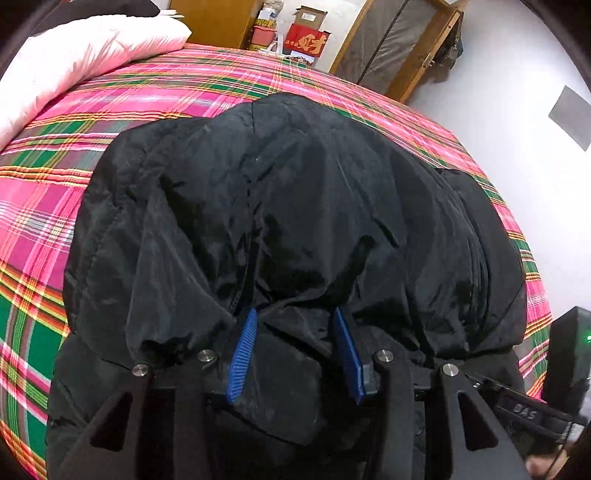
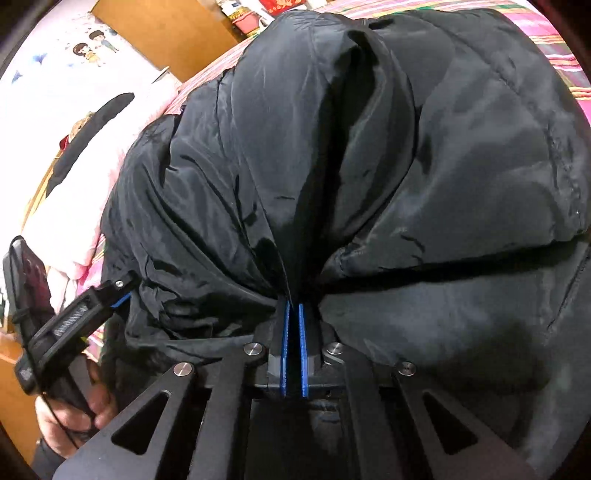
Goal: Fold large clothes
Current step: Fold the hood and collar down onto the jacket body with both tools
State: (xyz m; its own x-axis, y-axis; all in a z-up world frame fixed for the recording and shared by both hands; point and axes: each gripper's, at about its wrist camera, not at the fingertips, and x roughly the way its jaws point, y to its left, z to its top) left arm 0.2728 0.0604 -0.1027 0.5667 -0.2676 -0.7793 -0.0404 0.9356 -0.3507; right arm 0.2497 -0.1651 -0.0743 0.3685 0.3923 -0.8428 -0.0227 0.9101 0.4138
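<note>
Two grippers, left gripper [image 1: 293,317], right gripper [image 2: 294,304], gripping bunched black jacket [image 1: 280,206]

slick, faintly glossy black jacket [image 1: 280,206] on woven plaid bedspread [image 1: 44,192].

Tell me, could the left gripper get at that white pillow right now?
Probably not: the left gripper is buried in the black jacket, and the white pillow lies well beyond it across the plaid bedspread.

A home bedroom: plaid-covered bed [image 1: 110,122], pillow [image 1: 74,55], wooden wardrobe [image 1: 218,20].
</note>
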